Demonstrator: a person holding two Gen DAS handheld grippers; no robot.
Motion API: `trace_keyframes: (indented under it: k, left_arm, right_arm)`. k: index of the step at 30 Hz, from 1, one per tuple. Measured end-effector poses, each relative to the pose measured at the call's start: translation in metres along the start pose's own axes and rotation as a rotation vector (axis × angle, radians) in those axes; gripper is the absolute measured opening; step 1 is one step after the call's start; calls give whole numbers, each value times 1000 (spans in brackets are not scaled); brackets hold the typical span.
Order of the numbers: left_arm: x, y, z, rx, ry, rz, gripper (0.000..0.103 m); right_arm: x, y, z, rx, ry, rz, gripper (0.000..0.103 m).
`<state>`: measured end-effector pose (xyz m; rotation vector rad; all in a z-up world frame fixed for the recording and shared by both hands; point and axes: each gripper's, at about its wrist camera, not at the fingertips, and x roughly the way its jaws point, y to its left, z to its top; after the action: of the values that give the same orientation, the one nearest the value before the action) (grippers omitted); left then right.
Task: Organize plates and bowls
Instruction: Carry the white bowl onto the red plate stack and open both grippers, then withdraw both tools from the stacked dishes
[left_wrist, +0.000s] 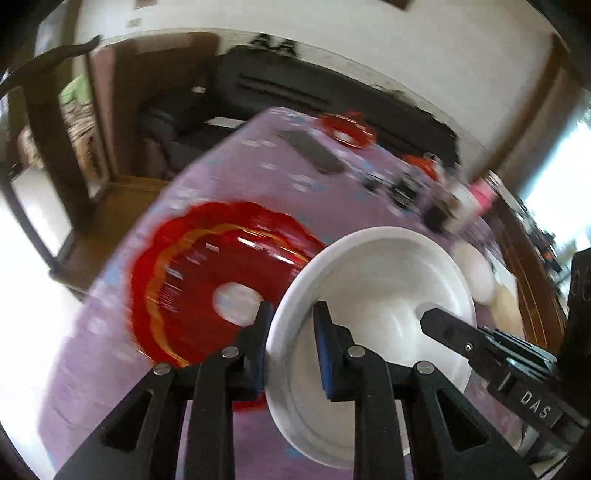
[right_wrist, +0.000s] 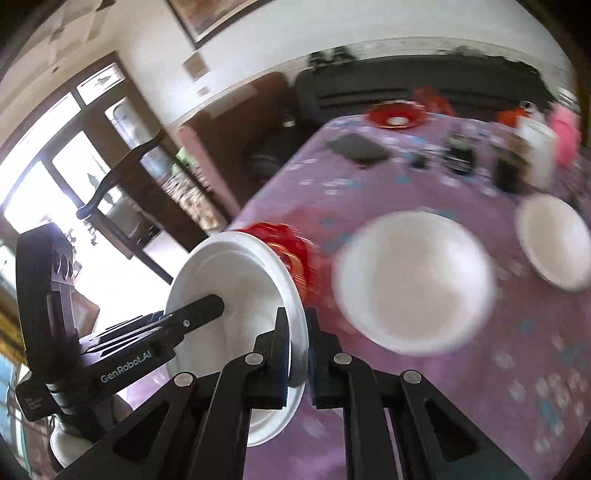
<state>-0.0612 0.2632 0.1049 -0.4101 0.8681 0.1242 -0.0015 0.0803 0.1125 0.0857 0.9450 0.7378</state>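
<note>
White bowl, glossy, looks like thin plastic or melamine; held clear of the worktop by both grippers at once. Left gripper: jaws narrow, pinching the near rim, one pad inside, one outside. Right gripper: jaws narrow on the opposite rim, same pinch.

Judged light and stiff, rim thin and slick. Edge pinches could slip if the bowl tilts; two opposed holds steady it.

Just beyond the bowl, a red scalloped plate lies flat on the worktop. To the bowl's right, two more white bowls, one large, one small. Far behind the bowl, a smaller red dish and a dark flat slab.

Purple flowered cloth covers the worktop. Room: dark sofa, wooden door frames, bright windows. Heavy blur.
</note>
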Motion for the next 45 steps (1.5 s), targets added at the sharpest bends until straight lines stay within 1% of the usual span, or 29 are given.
trace_keyframes:
  k: [2, 4, 8, 11, 12, 14, 15, 16, 19, 22, 23, 25, 26, 27, 28, 30, 31, 32, 33, 34, 35, 36, 37, 38, 39, 41, 42, 43, 45]
  left_arm:
    - [9, 26, 13, -43, 10, 28, 23]
    - [21, 42, 20, -63, 29, 58, 23]
    - [54, 54, 24, -58, 79, 117, 24]
    - [71, 62, 24, -78, 112, 120, 26]
    - [71, 64, 25, -83, 117, 119, 29]
    - [73, 67, 28, -96, 110, 103, 35]
    - [71, 68, 30, -98, 103, 97, 43]
    - [67, 70, 30, -99, 90, 89, 47]
    - [55, 73, 33, -103, 43, 73, 54]
    - [43, 73, 33, -107, 8, 57, 55]
    - [37, 71, 31, -105, -7, 54, 55]
    - [26, 68, 29, -98, -36, 53, 59]
    - [19, 66, 27, -97, -58, 53, 61]
    - [12, 64, 25, -94, -78, 52, 63]
    - [6, 61, 23, -93, -97, 51, 63]
    - [-10, 55, 18, -87, -140, 52, 64]
    - [-17, 51, 15, -81, -162, 62, 67]
    - [-26, 46, 11, -73, -196, 86, 69]
    - [-37, 40, 6, -61, -244, 124, 74]
    - [-46, 34, 1, -47, -287, 158, 82]
    - [-56, 27, -5, -29, -331, 202, 86]
    - [-64, 20, -10, -14, -369, 245, 95]
    - [-70, 15, -14, -2, -401, 277, 99]
    - [-77, 6, -19, 18, -438, 307, 100]
    - [-82, -2, -23, 37, -454, 318, 100]
    - [-86, -19, -31, 71, -458, 313, 100]
    - [-87, -24, -33, 76, -456, 313, 100]
    - [-86, -31, -37, 88, -447, 313, 100]
    - [-84, -42, -40, 106, -428, 313, 100]
  right_arm:
    - [31, 15, 12, -20, 28, -8, 10]
    - [55, 24, 18, -32, 56, -31, 10]
    - [96, 22, 19, -12, 109, -64, 10]
    - [112, 18, 17, 0, 137, -80, 10]
    - [116, 17, 17, 1, 143, -89, 10]
    - [122, 15, 16, 4, 152, -100, 10]
    - [124, 14, 16, 7, 153, -103, 10]
    - [125, 12, 16, 11, 156, -103, 10]
    - [128, 9, 18, 19, 160, -111, 11]
    - [132, 7, 20, 15, 141, -105, 12]
    - [131, 7, 20, 20, 133, -109, 14]
    - [127, 6, 19, 42, 111, -90, 21]
    - [124, 4, 19, 58, 99, -71, 31]
    - [122, 3, 20, 67, 91, -63, 46]
    - [118, 4, 20, 70, 78, -57, 50]
    - [106, 5, 21, 64, 46, -51, 51]
    - [102, 6, 21, 62, 38, -49, 51]
    - [90, 8, 19, 57, 14, -45, 51]
    - [83, 8, 18, 52, -1, -45, 51]
    - [72, 10, 15, 39, -25, -50, 51]
    - [58, 14, 11, 12, -57, -63, 52]
    - [44, 17, 5, -21, -96, -93, 57]
    - [35, 18, 2, -39, -122, -116, 60]
    - [19, 20, -6, -70, -178, -159, 69]
    - [11, 20, -10, -78, -205, -175, 78]
    - [-13, 10, -22, -54, -296, -214, 83]
    - [-21, 2, -25, -22, -319, -220, 84]
    - [-29, -12, -28, 35, -318, -220, 85]
    - [-35, -30, -31, 93, -287, -193, 85]
